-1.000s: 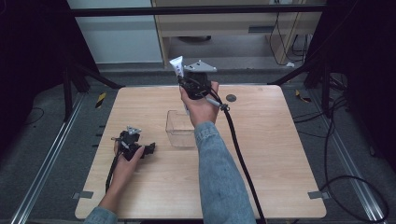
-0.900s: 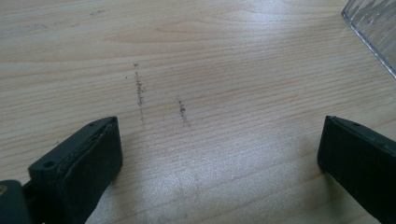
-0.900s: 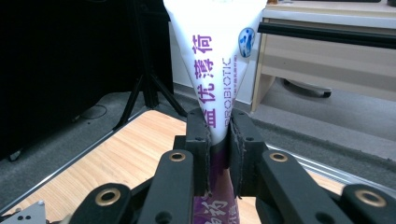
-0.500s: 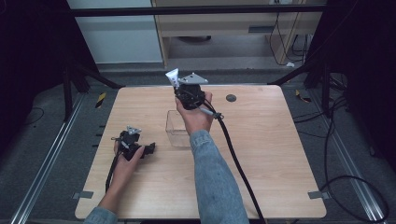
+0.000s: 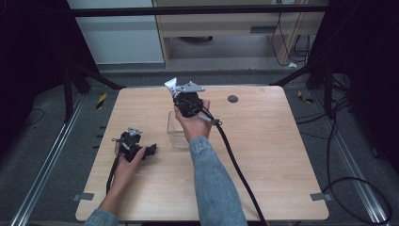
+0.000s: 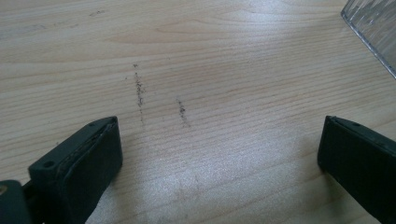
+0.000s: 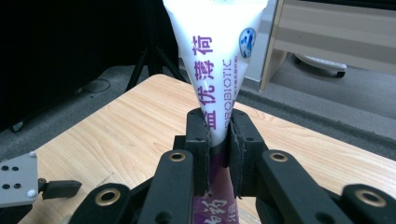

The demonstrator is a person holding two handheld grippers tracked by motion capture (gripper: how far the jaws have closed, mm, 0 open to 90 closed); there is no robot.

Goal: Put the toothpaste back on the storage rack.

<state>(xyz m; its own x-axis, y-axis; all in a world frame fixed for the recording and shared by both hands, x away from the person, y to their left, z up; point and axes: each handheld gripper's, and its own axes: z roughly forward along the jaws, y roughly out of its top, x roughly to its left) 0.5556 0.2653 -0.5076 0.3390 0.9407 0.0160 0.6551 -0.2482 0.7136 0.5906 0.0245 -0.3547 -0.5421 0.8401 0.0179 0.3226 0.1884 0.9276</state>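
Above the clear box (image 5: 178, 128), our right gripper (image 5: 175, 89), clamped on the toothpaste tube (image 7: 217, 56), has drifted leftward; left gripper (image 6: 219, 163) rests apart on the bench (image 5: 263, 155).

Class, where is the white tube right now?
The tube is clamped in the right gripper, held up over the table's far middle, just beyond the clear box.

Black tongs (image 7: 218, 140) with brass-ringed screws, black cable (image 5: 235, 160), denim sleeve (image 5: 211, 183).
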